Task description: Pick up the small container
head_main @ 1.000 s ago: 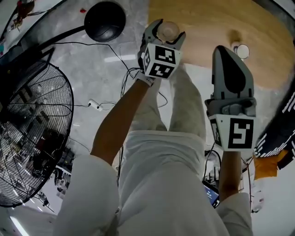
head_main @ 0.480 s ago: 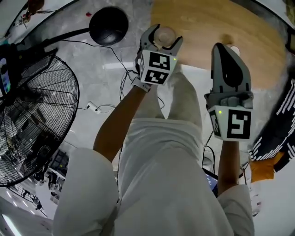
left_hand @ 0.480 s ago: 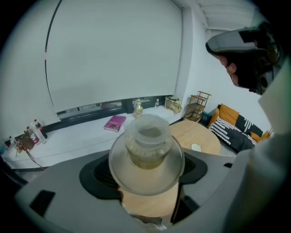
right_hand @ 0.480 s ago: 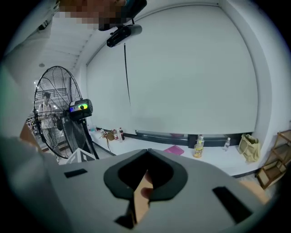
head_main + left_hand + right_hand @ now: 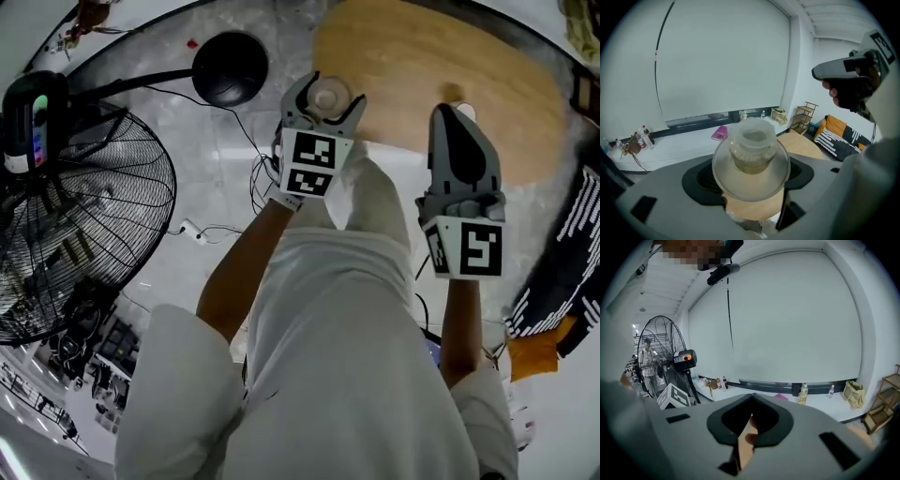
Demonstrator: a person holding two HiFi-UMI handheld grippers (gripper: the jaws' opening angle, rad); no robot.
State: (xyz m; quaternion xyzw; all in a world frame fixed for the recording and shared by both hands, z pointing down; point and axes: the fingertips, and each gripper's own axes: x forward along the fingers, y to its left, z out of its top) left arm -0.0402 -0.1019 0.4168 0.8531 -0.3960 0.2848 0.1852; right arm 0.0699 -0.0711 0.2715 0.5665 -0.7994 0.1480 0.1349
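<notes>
Left gripper (image 5: 324,97): jaws clamped on small container (image 5: 751,149), one jaw each side. Container upright, clear, lidded, pale contents; held in air over near edge of wooden table (image 5: 422,56). Right gripper (image 5: 751,401): jaws pressed together, nothing between; beside left gripper, apart from it. Standing fan (image 5: 75,225) on floor at person's left.

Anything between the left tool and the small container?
Nothing visible. The left tool has its jaws shut on the small container, with nothing else between them. The right tool sits apart, shut and empty.
</notes>
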